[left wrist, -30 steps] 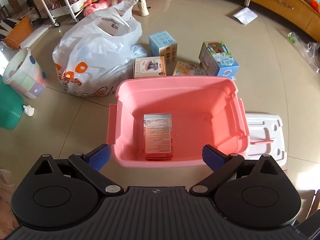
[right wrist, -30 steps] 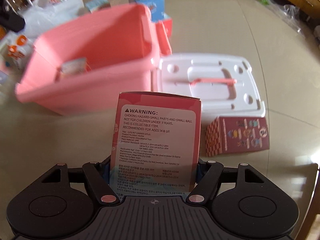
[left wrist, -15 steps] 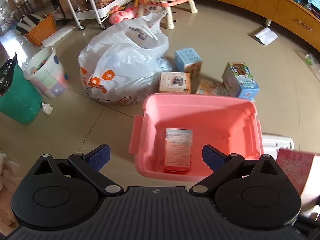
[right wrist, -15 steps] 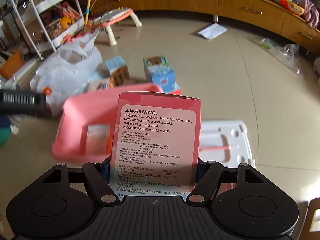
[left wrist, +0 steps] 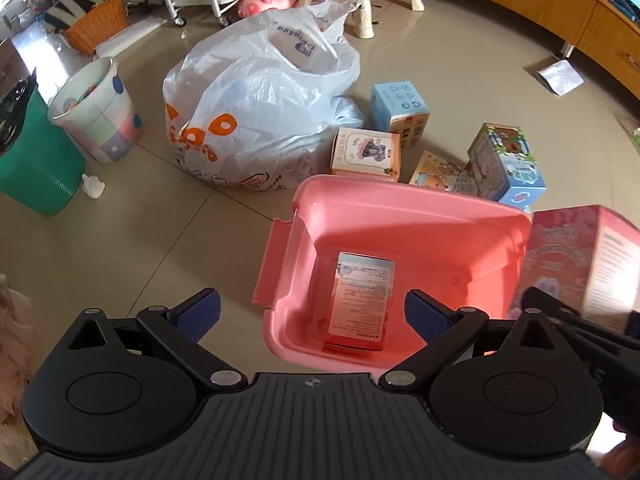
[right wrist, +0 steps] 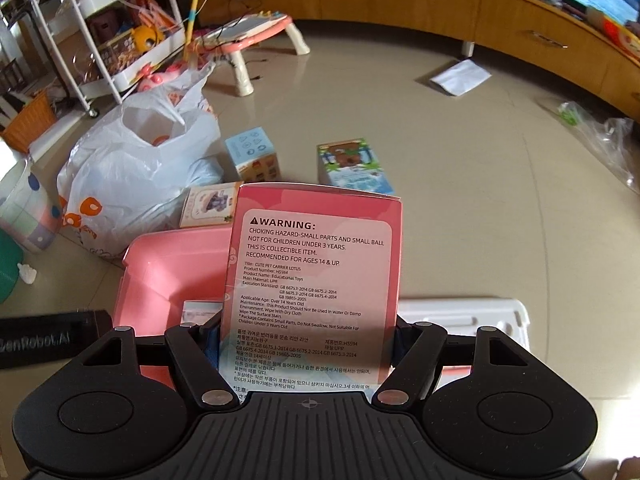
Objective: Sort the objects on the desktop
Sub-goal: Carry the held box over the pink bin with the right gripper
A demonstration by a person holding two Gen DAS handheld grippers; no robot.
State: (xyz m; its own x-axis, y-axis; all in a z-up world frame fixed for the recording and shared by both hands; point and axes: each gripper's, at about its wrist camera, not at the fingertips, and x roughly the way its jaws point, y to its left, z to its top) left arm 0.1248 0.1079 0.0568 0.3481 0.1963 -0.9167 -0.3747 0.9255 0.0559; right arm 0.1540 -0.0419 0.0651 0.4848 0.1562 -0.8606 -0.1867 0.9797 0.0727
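One pink box (right wrist: 316, 280) in right gripper (right wrist: 308, 332)

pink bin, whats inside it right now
One small box lies flat on the floor of the pink bin, label side up. The rest of the floor looks bare, though the near wall hides the strip just behind it.

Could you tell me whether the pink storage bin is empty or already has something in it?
Not empty. The pink bin has no lid on, and one box lies flat on its floor, printed label facing up; the rest of the floor is bare.
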